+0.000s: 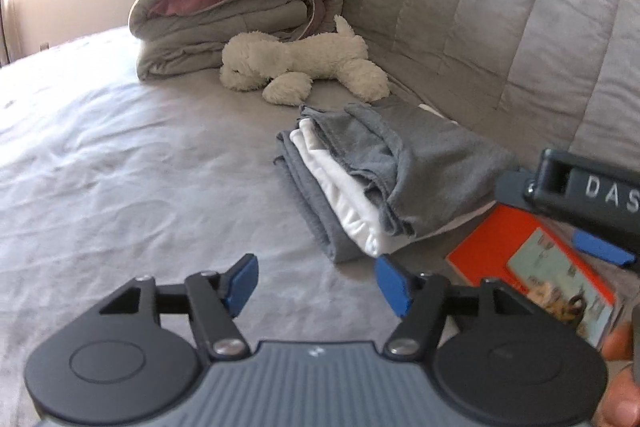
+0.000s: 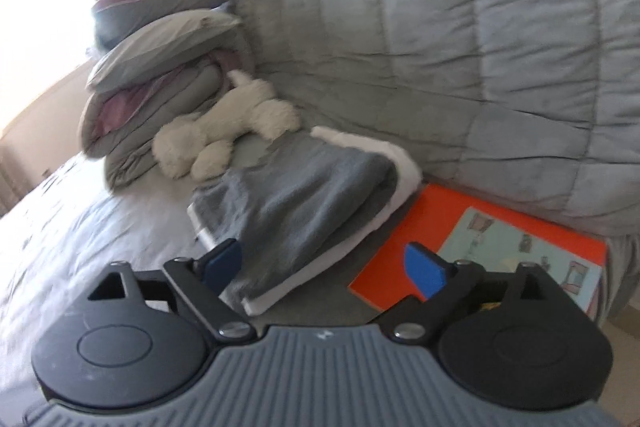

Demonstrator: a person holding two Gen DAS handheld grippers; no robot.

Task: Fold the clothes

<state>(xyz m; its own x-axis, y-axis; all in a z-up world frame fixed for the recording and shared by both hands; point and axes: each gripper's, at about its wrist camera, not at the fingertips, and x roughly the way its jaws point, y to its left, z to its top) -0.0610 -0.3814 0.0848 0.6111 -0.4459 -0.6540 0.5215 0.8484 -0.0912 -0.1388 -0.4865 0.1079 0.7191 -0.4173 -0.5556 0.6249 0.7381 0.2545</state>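
A folded stack of grey and white clothes [image 1: 384,179] lies on the grey bed sheet [image 1: 120,167], near the quilted backrest. In the left wrist view my left gripper [image 1: 316,279] hovers just short of the stack's near end, open, with nothing between its blue pads. In the right wrist view my right gripper [image 2: 324,267] stands open wide over the near end of the same stack [image 2: 296,195], its pads clear of the cloth. The right gripper's black body and one blue fingertip [image 1: 600,247] enter the left wrist view at the right edge.
An orange book [image 1: 532,267] [image 2: 480,239] lies right of the stack. A white plush toy [image 1: 304,67] rests behind it, before a pile of folded bedding and pillows [image 1: 224,7]. A grey quilted backrest [image 1: 480,7] rises at the right. A hand [image 1: 616,367] shows at the lower right.
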